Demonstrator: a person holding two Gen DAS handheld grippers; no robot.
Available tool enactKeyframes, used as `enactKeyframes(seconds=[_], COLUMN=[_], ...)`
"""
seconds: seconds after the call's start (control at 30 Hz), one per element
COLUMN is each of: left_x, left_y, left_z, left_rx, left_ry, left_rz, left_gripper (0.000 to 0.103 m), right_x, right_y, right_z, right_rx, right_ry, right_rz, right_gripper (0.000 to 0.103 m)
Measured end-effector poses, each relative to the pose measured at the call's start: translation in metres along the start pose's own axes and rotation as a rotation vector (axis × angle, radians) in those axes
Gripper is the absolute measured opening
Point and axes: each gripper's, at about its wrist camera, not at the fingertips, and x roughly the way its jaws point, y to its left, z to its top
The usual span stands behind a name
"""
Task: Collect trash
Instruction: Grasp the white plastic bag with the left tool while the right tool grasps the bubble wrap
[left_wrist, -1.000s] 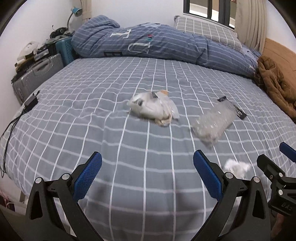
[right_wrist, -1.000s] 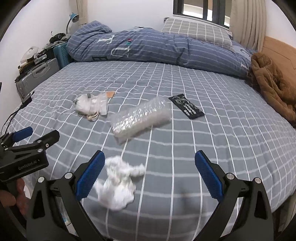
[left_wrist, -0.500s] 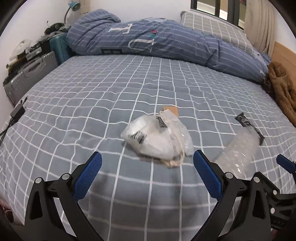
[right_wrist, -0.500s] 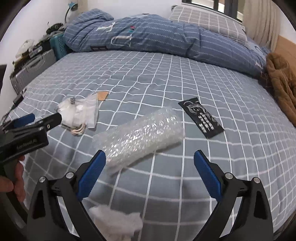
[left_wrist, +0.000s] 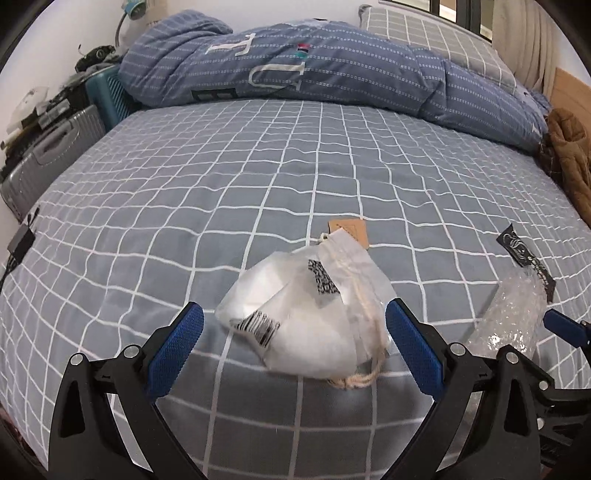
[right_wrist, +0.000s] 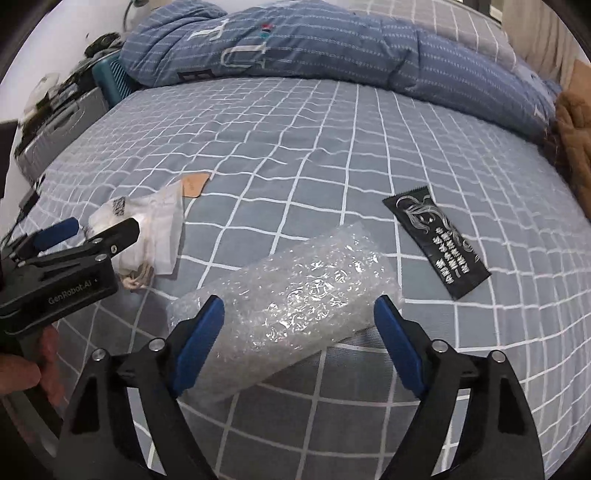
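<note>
A white plastic bag (left_wrist: 303, 314) with barcode labels and a string lies on the grey checked bed sheet (left_wrist: 258, 177). My left gripper (left_wrist: 291, 332) stands open with the bag between its blue pads. A roll of bubble wrap (right_wrist: 295, 288) lies between the fingers of my right gripper (right_wrist: 299, 310), whose jaws are closing; the pads do not visibly press it. A black sachet (right_wrist: 436, 243) lies to the right of the wrap and a brown card tag (left_wrist: 349, 230) just beyond the bag. In the right wrist view, the left gripper (right_wrist: 94, 230) straddles the bag (right_wrist: 162, 225).
A blue duvet (left_wrist: 314, 62) and a checked pillow (left_wrist: 436, 40) lie along the bed's far end. A brown garment (left_wrist: 569, 155) sits at the right edge. A grey suitcase (left_wrist: 48, 155) and clutter stand left of the bed. A charger with its cable (left_wrist: 20, 236) rests on the left edge.
Both grippers moved forward and down over the bed. The bag now sits between the left fingers, the bubble wrap between the right ones. The right jaws narrowed. The crumpled tissue left view.
</note>
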Motion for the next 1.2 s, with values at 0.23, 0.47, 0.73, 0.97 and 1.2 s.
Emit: enactKeyframes(seconds=[0.23,0.47,0.73,0.97,1.2], left_x=[0.018,0.028,0.033,0.026,0.018], left_y=[-0.005,-0.006,-0.004,-0.004,0.001], left_z=[-0.002,-0.005,-0.01,-0.009,-0.003], left_rx=[-0.002,-0.016,-0.016,-0.027,-0.041], left_ry=[0.034,0.07,0.068,0.044,0.03], left_rz=[0.022,-0.014,-0.047,-0.05,-0.07], left_gripper=[0.091,0.075,0.065,0.063,0.062], right_x=[0.008,0.013,0.016,0.01,-0.004], right_y=[-0.003,-0.007,-0.007,-0.004,-0.008], right_z=[0.001,0.001,-0.002,0.0,0.006], right_rx=[0.035,0.04,0.062,0.045,0.05], right_ry=[0.035,0.059,0.069,0.053,0.011], right_rz=[0.022,0.013,0.017,0.005,-0.01], right_gripper=[0.066,0.046,0.033,0.032,0.03])
